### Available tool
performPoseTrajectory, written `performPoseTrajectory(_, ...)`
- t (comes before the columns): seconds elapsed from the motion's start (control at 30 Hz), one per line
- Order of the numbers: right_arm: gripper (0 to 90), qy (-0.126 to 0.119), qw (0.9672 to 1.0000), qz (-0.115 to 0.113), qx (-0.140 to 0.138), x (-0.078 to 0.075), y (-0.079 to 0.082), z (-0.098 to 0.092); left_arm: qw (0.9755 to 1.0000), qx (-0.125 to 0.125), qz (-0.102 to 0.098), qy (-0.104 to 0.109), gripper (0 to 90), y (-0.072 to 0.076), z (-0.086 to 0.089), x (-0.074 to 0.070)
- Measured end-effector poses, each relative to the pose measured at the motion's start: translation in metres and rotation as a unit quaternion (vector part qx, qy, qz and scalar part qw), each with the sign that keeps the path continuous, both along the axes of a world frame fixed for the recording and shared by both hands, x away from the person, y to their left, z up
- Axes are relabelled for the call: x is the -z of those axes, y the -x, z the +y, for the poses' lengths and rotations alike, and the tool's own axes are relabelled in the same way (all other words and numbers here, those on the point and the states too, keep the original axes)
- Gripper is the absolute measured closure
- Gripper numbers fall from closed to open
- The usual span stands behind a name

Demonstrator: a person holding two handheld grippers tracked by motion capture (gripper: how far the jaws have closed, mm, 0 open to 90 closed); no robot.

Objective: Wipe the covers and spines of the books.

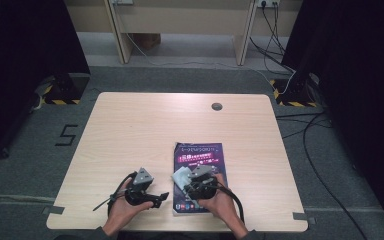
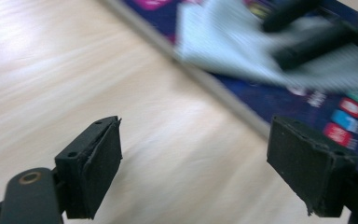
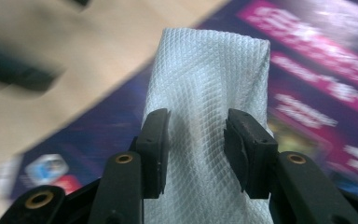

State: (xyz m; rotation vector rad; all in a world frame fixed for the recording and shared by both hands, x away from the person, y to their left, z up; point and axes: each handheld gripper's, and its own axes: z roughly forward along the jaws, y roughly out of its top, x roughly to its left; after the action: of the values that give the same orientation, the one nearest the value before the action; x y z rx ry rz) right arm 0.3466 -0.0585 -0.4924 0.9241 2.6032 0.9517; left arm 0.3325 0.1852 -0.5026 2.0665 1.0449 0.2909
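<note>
A light wooden table point(image 1: 130, 130) is standing on a grey carpet floor point(image 1: 190, 77). A purple magazine point(image 1: 202, 152) is lying flat on the table, near the front edge, right of the middle. A small round grey cap point(image 1: 216, 106) is sitting in the tabletop near the far edge.

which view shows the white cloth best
The right gripper view: the white cloth is sharp there, its quilted weave clear, pinched by the right gripper. The left gripper view shows it blurred over the purple poster. The high view shows a small pale patch on the poster.
</note>
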Motion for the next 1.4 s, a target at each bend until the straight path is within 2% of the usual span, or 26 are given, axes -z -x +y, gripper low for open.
performPoseTrajectory(0.1,59.9,-0.004,0.9999,-0.003,-0.014,0.001,0.012,0.009,0.9998,-0.018,-0.009,0.0,17.6,-0.003,0.011,-0.003)
performPoseTrajectory(0.33,59.9,-0.013,0.999,0.001,-0.043,0.002,0.033,0.021,0.999,-0.043,-0.009,0.0,17.7,-0.007,0.025,-0.005)
performPoseTrajectory(0.53,57.9,-0.008,0.9988,0.002,-0.048,0.001,0.03,0.015,0.9992,-0.04,-0.008,-0.004,17.8,-0.006,0.025,-0.005)
performPoseTrajectory(0.63,57.9,-0.006,0.9994,0.003,-0.035,0.001,0.027,0.007,0.9989,-0.045,-0.01,-0.004,17.8,-0.008,0.027,-0.005)
performPoseTrajectory(0.73,59.2,-0.004,0.9995,0.0,-0.03,0.001,0.03,0.007,0.9986,-0.052,-0.009,-0.004,17.8,-0.009,0.029,-0.005)
performPoseTrajectory(0.97,59.4,-0.008,0.9979,0.006,-0.065,0.0,0.045,0.021,0.9982,-0.059,-0.008,-0.007,17.8,-0.011,0.032,-0.005)
performPoseTrajectory(1.13,59.1,-0.018,0.9974,0.014,-0.068,0.001,0.043,0.019,0.9984,-0.054,-0.008,-0.008,17.8,-0.01,0.03,-0.004)
performPoseTrajectory(1.27,58.9,-0.009,0.9979,0.012,-0.063,0.0,0.041,0.012,0.9986,-0.053,-0.007,-0.009,17.8,-0.009,0.03,-0.004)
performPoseTrajectory(1.4,58.9,-0.004,0.9994,0.009,-0.034,-0.001,0.037,-0.009,0.9988,-0.047,-0.006,-0.008,17.9,-0.008,0.027,-0.003)
